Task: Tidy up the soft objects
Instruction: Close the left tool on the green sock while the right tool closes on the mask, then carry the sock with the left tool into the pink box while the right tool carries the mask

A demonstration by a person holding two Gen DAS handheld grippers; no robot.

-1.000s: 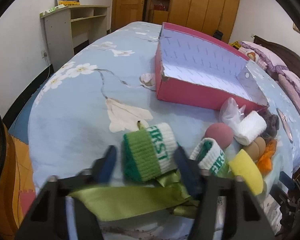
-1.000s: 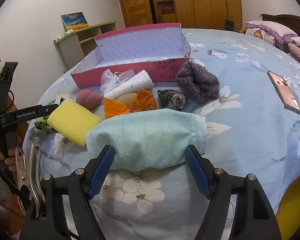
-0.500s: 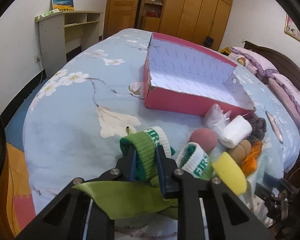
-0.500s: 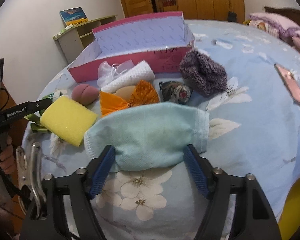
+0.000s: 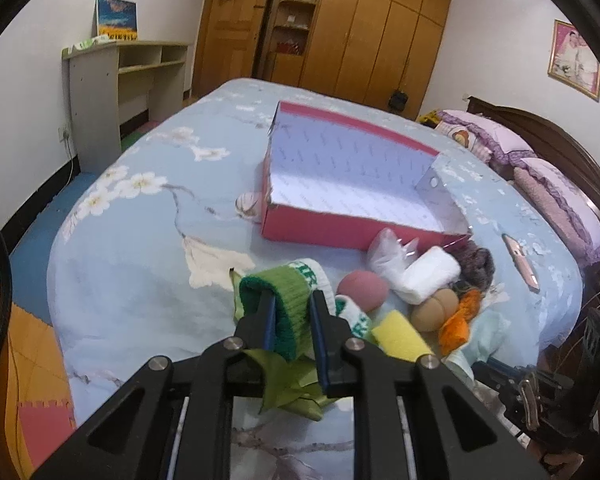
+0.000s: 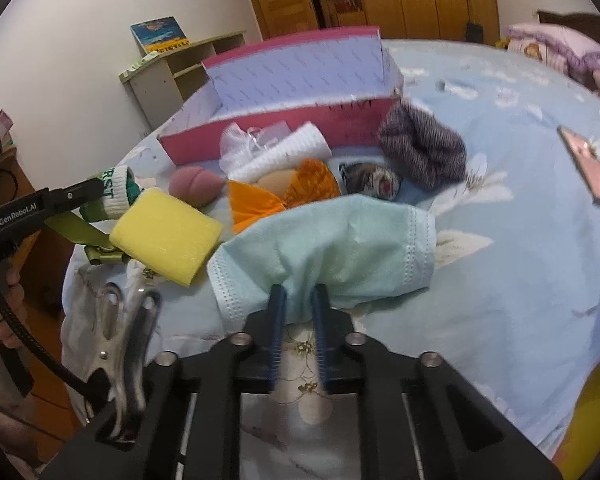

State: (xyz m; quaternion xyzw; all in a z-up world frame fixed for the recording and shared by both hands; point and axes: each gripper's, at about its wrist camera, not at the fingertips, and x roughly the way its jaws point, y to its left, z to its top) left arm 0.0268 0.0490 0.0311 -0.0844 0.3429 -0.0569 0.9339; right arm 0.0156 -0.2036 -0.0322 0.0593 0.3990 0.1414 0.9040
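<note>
My left gripper is shut on a green and white knitted cuff and holds it above the bed, over a green ribbon. A second green and white cuff lies just to its right. My right gripper is shut on the near edge of a pale green face mask, bunching it up. The open pink box stands farther back on the bed; it also shows in the right wrist view.
Between the box and my grippers lie a yellow sponge, a pink puff, a rolled white cloth, orange cloth, a purple knit piece and a phone. A desk stands at the left wall.
Both grippers went from open to shut: the left closed on the green and white cuff and lifted it, the right closed on the face mask's near edge and bunched it.
</note>
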